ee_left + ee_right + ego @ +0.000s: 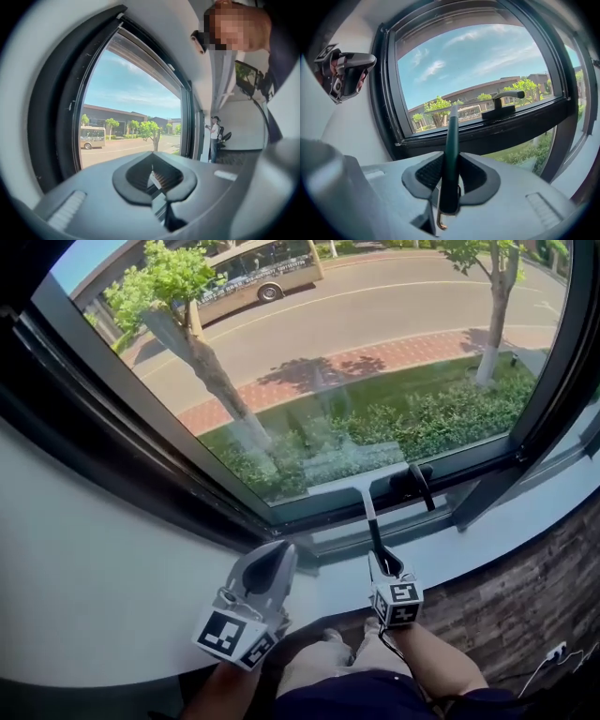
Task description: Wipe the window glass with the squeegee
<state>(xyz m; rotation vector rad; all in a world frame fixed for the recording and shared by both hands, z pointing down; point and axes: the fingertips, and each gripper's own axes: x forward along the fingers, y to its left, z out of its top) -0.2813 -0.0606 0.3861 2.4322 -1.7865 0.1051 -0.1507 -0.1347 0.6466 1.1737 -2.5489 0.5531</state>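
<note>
**Head view.** The right gripper (384, 566) has its jaws pinched on the lower end of the squeegee (372, 526). The handle runs straight ahead of the jaws to a pale blade lying at the bottom edge of the window glass (375, 362). I cannot tell whether the blade presses on the pane. The grip is low on the handle, which I judge is for reach across the glass. The window latch (419, 486) sits just right of the blade, beyond the jaw tips, and could obstruct a sideways stroke. The left gripper (279, 554) hangs over the white sill (94, 559), level with the right gripper and well to its left. It holds nothing.

**Left gripper view.** The left gripper (153, 164) has its jaws pressed together at the tips, with nothing between the pads. The window glass (126, 103) lies ahead and to the left of the jaws. The squeegee is not in view. I judge this gripper is held aside, out of the stroke path.

**Right gripper view.** The right gripper (451, 173) pinches the dark squeegee (451, 150) handle squarely between both pads. The handle stands upright out of the jaws toward the window glass (473, 70). The window latch (504, 103) lies ahead and right of the jaws. The left gripper (347, 75) lies far left.
</note>
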